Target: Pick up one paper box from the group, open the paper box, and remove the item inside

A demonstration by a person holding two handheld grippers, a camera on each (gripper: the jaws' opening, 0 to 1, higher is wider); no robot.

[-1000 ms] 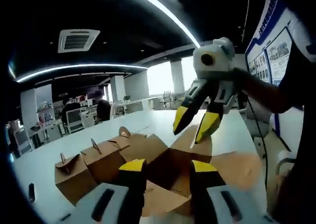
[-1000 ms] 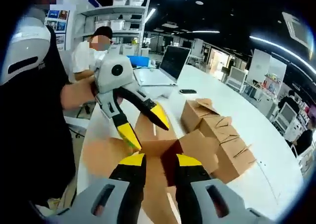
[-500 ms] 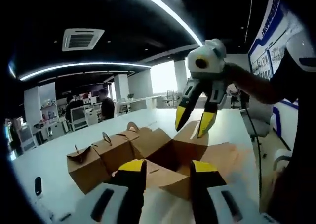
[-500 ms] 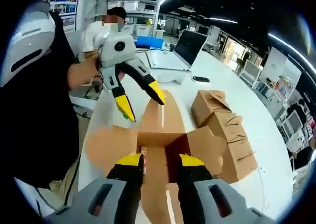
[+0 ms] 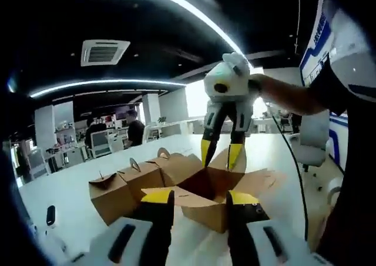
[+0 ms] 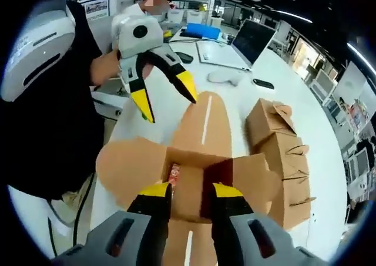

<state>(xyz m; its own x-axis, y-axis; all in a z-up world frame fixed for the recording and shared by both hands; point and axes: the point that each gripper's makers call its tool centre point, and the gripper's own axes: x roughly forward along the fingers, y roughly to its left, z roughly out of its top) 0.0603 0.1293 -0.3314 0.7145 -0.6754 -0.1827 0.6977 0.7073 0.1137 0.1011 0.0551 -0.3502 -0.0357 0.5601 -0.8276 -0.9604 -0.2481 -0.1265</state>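
Observation:
A brown paper box (image 6: 135, 166) stands open on the white table (image 6: 235, 96), its flaps spread flat. A small red item (image 6: 174, 175) lies against its inner left wall. My right gripper (image 6: 191, 191) is open and points down over the opening; the left gripper view shows it (image 5: 220, 153) hanging just above the box (image 5: 202, 202). My left gripper (image 5: 200, 198) is open and empty just short of the box's near wall; in the right gripper view it (image 6: 166, 100) hovers off the box's far left flap. Three closed boxes (image 6: 285, 154) sit in a row alongside the open one.
A laptop (image 6: 249, 40), a mouse (image 6: 220, 77) and a phone (image 6: 262, 84) lie farther along the table, where a person (image 6: 155, 2) sits. Another phone (image 5: 51, 215) lies by the closed boxes (image 5: 141, 178). An office chair (image 5: 308, 154) stands beside the table.
My right gripper has swung from slanting to pointing straight down over the open box. The left gripper has drawn back from the box. The red item inside now shows.

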